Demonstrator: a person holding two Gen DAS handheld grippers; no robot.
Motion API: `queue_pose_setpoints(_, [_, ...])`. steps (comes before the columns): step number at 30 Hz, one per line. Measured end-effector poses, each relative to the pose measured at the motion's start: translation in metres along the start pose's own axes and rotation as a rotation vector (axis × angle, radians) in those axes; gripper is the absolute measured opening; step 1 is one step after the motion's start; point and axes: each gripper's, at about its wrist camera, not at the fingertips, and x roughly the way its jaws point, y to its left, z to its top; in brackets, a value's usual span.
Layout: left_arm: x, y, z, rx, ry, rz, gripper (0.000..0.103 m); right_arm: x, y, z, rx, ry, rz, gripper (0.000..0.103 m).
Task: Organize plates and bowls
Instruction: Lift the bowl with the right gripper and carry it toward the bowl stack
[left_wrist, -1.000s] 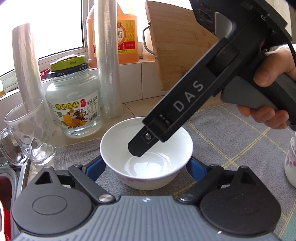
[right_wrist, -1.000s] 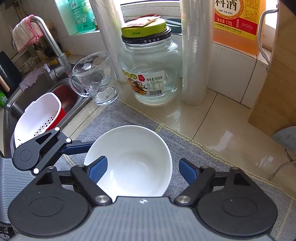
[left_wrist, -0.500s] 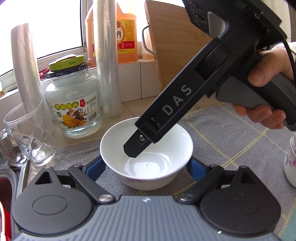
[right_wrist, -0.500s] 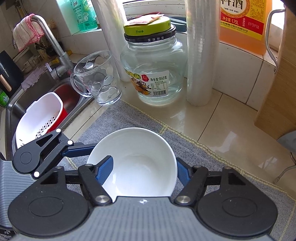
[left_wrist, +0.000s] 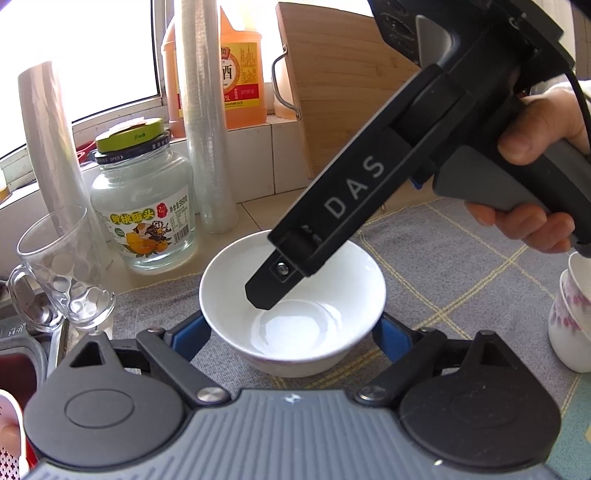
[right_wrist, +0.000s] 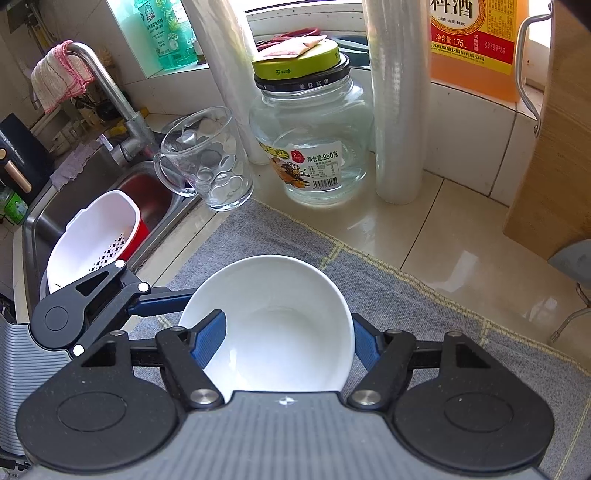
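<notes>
White glazed bowl (left_wrist: 295, 302), round and smooth, sits on a grey woven mat (left_wrist: 443, 258) with yellow grid lines, on a glossy tiled counter (right_wrist: 461, 229). Right gripper (right_wrist: 284, 338) is clamped on the bowl: one blue pad (right_wrist: 208, 338) lies inside against the wall, the other outside at the opposite rim, so the jaws span the bowl's width. Left gripper (left_wrist: 291, 332) stands wide, blue pads flanking the bowl's base on either side; whether they press it is not clear. Left view alone shows the right tool's black body reaching into the bowl, a hand (left_wrist: 535, 173) on its grey grip, and a stack of white cups with purple print (left_wrist: 570, 317) at the mat's right edge. Right view alone shows the steel sink (right_wrist: 74, 192), a white colander (right_wrist: 92, 236) over something red inside it, the tap with a rag on it, and the left tool's finger reaching the bowl from the left. Behind the bowl: dimpled glass mug (right_wrist: 207, 162), clear jar with green lid (right_wrist: 310, 136), two upright film rolls, orange bottle, wooden board (left_wrist: 351, 85). Mat is bare to the right of the bowl.
</notes>
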Motion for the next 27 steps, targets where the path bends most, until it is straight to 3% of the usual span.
queue_pose_setpoints(27, [-0.067, -0.077, 0.015, 0.037, 0.005, -0.052, 0.093, -0.091, 0.009, -0.066, 0.005, -0.032, 0.013, 0.078])
